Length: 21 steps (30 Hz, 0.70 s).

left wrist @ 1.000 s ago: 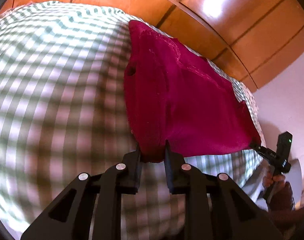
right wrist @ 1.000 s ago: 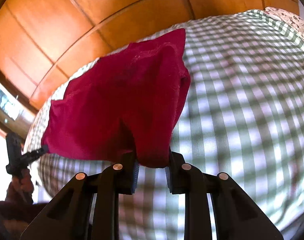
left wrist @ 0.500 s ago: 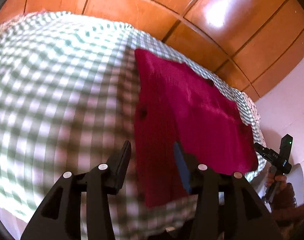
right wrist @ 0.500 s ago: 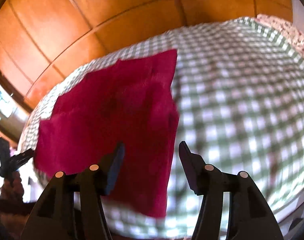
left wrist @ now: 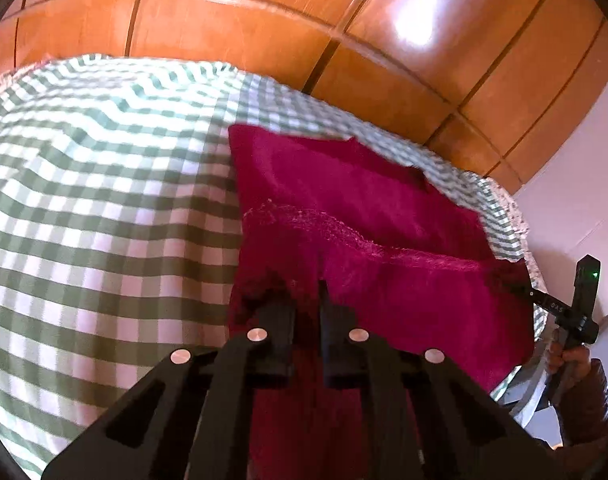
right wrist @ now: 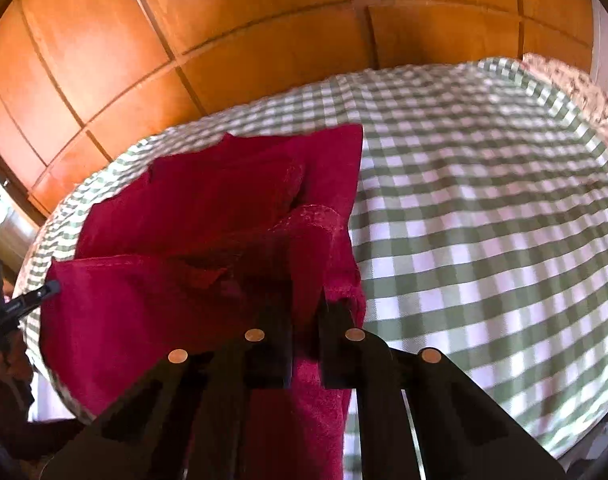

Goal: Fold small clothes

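A dark red cloth [left wrist: 384,220] lies on a green-and-white checked cover [left wrist: 103,208]. My left gripper [left wrist: 306,300] is shut on the cloth's near left corner and holds that edge raised, folded toward the far side. My right gripper [right wrist: 306,304] is shut on the near right corner of the same cloth [right wrist: 207,208], also lifted. The far half of the cloth lies flat. Each gripper's tip also shows in the other's view, the right [left wrist: 520,290] and the left [right wrist: 49,288], both at the cloth's edge.
Glossy orange wooden panels [left wrist: 304,20] stand just behind the checked surface [right wrist: 484,220]. A floral fabric edge [right wrist: 576,84] shows at the far right. A pale wall [left wrist: 576,200] is at the right.
Both grippers let go of the cloth, opened over its near edge, then shut on the near corners again and lifted them, folding the near edge up and forward.
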{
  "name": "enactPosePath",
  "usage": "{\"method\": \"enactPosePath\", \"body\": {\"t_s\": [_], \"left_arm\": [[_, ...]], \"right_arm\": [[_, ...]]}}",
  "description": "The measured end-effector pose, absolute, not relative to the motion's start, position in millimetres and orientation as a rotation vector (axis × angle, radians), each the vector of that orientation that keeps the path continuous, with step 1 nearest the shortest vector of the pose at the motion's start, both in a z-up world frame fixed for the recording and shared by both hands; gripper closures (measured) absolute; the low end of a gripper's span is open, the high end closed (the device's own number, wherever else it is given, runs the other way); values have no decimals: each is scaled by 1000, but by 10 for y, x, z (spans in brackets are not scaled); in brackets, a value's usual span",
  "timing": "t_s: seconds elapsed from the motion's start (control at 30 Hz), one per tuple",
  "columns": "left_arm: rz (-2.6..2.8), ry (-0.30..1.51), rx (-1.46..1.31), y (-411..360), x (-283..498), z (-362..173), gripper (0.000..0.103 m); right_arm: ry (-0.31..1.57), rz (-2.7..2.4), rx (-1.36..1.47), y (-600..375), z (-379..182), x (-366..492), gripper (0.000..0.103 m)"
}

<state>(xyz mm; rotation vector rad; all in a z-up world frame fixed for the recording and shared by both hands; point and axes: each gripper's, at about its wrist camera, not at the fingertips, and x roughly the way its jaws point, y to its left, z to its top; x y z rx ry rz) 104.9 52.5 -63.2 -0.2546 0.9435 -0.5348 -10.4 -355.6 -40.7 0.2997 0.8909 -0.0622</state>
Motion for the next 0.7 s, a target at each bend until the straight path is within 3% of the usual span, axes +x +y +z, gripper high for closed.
{"method": "enactPosePath", "body": {"t_s": [0.33, 0.7], "left_arm": [[-510, 803, -237, 540, 1344, -90, 96], [-353, 884, -174, 109, 2558, -386, 96]], "right_arm": [[764, -31, 270, -3570, 121, 332, 96], [849, -150, 293, -3850, -308, 1619, 96]]}}
